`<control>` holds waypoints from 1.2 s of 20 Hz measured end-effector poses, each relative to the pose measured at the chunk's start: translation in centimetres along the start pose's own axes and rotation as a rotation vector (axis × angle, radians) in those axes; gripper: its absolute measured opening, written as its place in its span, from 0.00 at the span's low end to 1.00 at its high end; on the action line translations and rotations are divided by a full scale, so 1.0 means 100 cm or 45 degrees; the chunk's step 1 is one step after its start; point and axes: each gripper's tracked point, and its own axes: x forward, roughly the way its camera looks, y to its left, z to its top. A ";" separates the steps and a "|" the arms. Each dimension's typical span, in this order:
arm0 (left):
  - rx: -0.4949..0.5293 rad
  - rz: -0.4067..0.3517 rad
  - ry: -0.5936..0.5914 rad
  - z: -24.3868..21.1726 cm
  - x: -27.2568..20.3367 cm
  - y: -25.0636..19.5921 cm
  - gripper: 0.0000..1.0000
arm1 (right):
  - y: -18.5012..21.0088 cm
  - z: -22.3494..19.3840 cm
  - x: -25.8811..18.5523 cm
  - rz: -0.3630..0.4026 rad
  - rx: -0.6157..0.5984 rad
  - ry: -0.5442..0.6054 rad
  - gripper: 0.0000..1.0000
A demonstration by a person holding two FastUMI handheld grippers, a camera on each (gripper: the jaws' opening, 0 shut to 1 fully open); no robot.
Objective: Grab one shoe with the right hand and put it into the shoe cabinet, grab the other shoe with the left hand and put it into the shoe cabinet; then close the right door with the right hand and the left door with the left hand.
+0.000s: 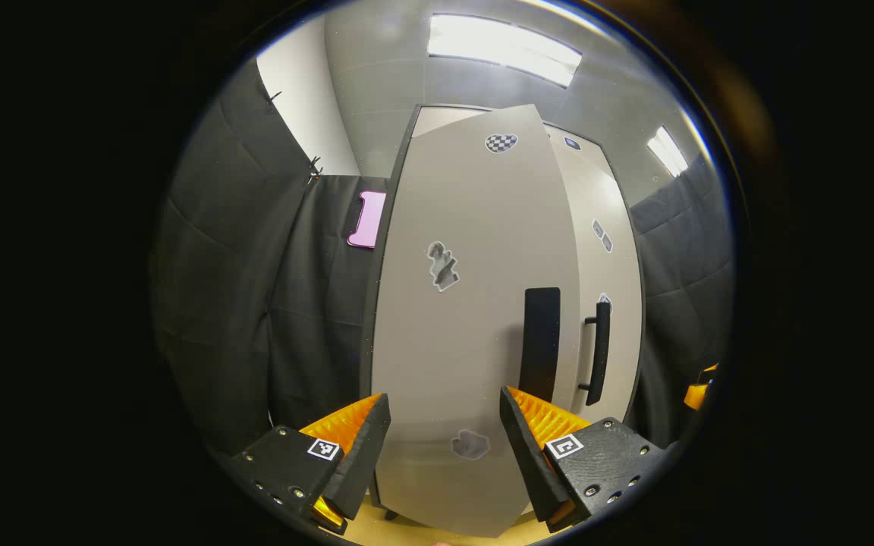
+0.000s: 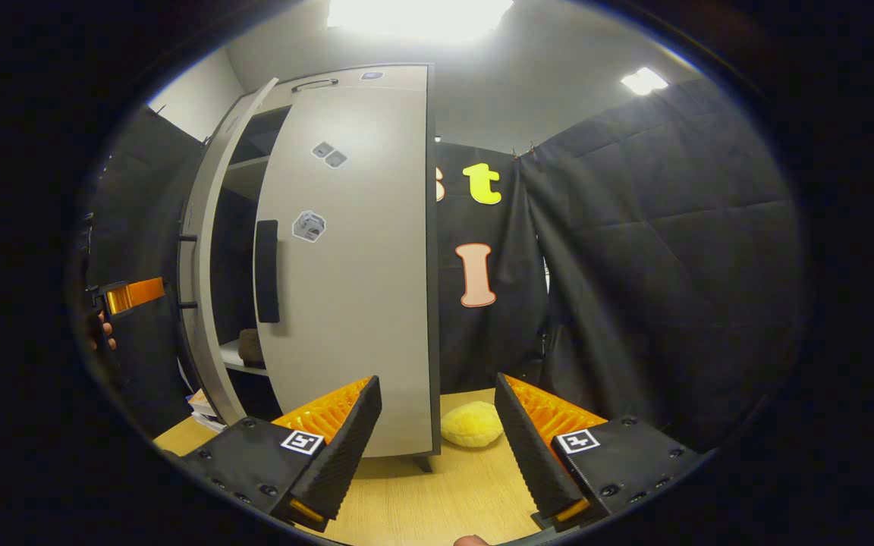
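Shoe cabinet (image 2: 346,303) is seen standing on a wooden table (image 2: 437,500), tall and pale, with dark edging. In the right gripper view the right door (image 2: 353,258) is seen nearly closed, its black handle (image 2: 267,271) at the inner edge; the left door (image 2: 205,250) is seen swung outward, a dark gap between the two. One shoe (image 2: 249,346) is glimpsed on a shelf through that gap, a brownish rounded shape; the other shoe cannot be made out. Both shoes are judged to be stowed, door closing being the step in hand.

In the left gripper view the left door (image 1: 475,318) is faced at close range, its outer face just ahead of the left gripper (image 1: 444,447), whose jaws are held wide apart with nothing between them; placement is judged to suit pushing the panel shut. The right gripper (image 2: 437,447) is likewise spread, gripping nothing, held back from the right door.

A yellow fluffy object (image 2: 472,423) is noted on the table beside the cabinet foot.

Small grey stickers (image 1: 443,265) and a checkered sticker (image 1: 501,142) are noted on the doors; no writing can be read
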 end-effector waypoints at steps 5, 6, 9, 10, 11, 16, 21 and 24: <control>0.056 0.020 0.011 0.001 -0.037 0.022 0.85 | 0.021 0.016 -0.013 0.050 -0.003 -0.046 0.95; 0.059 0.025 0.011 0.002 -0.044 0.027 0.85 | 0.022 0.015 -0.019 0.058 -0.001 -0.052 0.95; 0.080 0.032 0.025 0.001 -0.061 0.040 0.85 | 0.026 0.016 -0.029 0.079 -0.008 -0.060 0.95; 0.092 0.034 0.035 -0.002 -0.068 0.044 0.85 | 0.027 0.016 -0.030 0.082 -0.015 -0.064 0.95; 0.106 0.039 0.048 -0.005 -0.073 0.049 0.85 | 0.028 0.018 -0.033 0.085 -0.021 -0.072 0.95; 0.158 0.067 0.110 -0.022 -0.103 0.066 0.79 | 0.031 0.017 -0.041 0.113 -0.023 -0.092 0.93; 0.138 0.103 0.149 -0.041 -0.125 0.075 0.79 | 0.035 0.015 -0.049 0.156 -0.035 -0.116 0.95; 0.146 0.132 0.175 -0.051 -0.136 0.082 0.79 | 0.037 0.013 -0.053 0.174 -0.053 -0.123 0.92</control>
